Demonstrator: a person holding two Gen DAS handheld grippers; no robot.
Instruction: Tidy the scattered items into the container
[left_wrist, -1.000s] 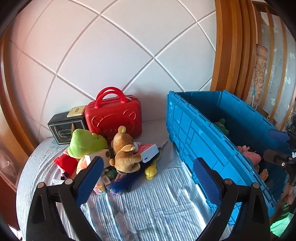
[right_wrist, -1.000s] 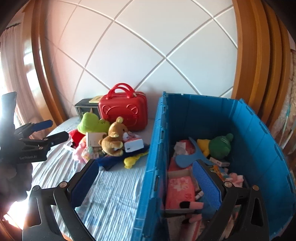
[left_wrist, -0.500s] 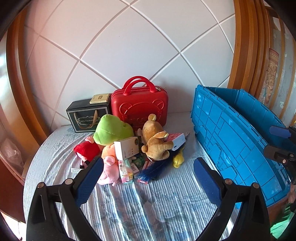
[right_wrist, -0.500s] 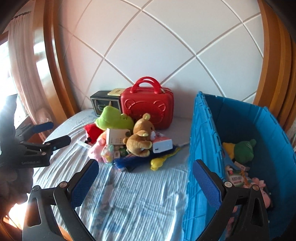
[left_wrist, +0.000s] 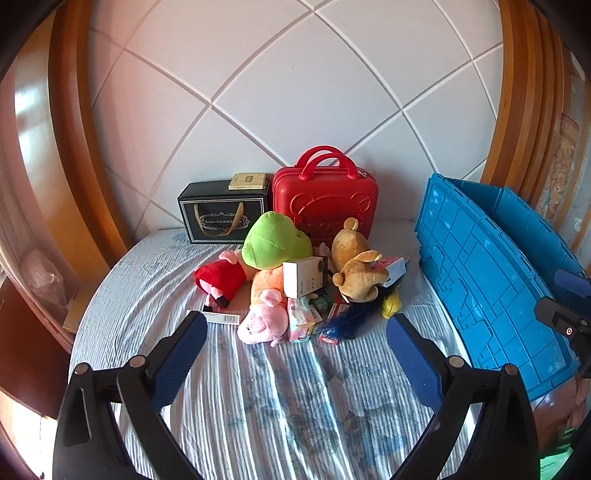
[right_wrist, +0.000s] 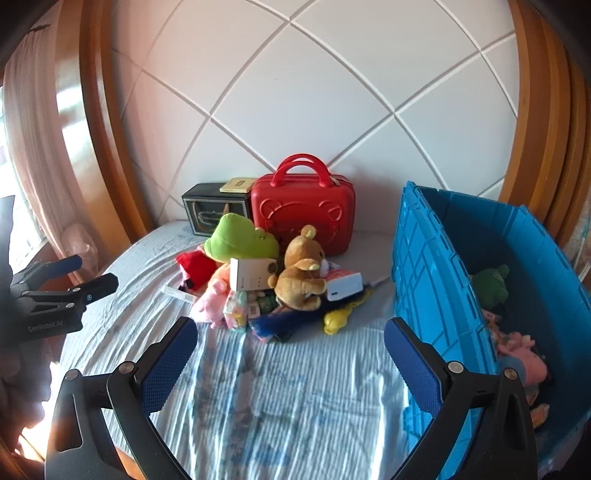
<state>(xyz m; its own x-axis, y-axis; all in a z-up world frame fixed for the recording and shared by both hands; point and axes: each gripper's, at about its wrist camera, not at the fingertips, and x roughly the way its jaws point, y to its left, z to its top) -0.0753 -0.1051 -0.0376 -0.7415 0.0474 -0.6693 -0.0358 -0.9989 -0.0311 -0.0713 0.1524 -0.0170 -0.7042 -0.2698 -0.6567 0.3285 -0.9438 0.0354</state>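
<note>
A pile of items lies on the striped bed sheet (left_wrist: 280, 398): a green frog plush (left_wrist: 275, 243), a brown bear plush (left_wrist: 356, 266), a pink pig plush (left_wrist: 264, 319), a red plush (left_wrist: 219, 277), a white box (left_wrist: 303, 277) and small packets. A blue crate (right_wrist: 432, 280) stands to the right, with a green plush (right_wrist: 491, 284) and a pink plush (right_wrist: 524, 354) inside. My left gripper (left_wrist: 295, 354) is open and empty, short of the pile. My right gripper (right_wrist: 291, 354) is open and empty, also short of the pile (right_wrist: 258, 273).
A red bear-face case (left_wrist: 325, 206) and a black gift box (left_wrist: 221, 218) stand behind the pile against the white quilted headboard (left_wrist: 295, 92). Wooden frames flank both sides. The left gripper shows at the left edge of the right wrist view (right_wrist: 55, 291).
Both grippers have swung left, away from the blue crate, and now face the pile. The crate has slid toward the right edge of both views. Both stay open.
</note>
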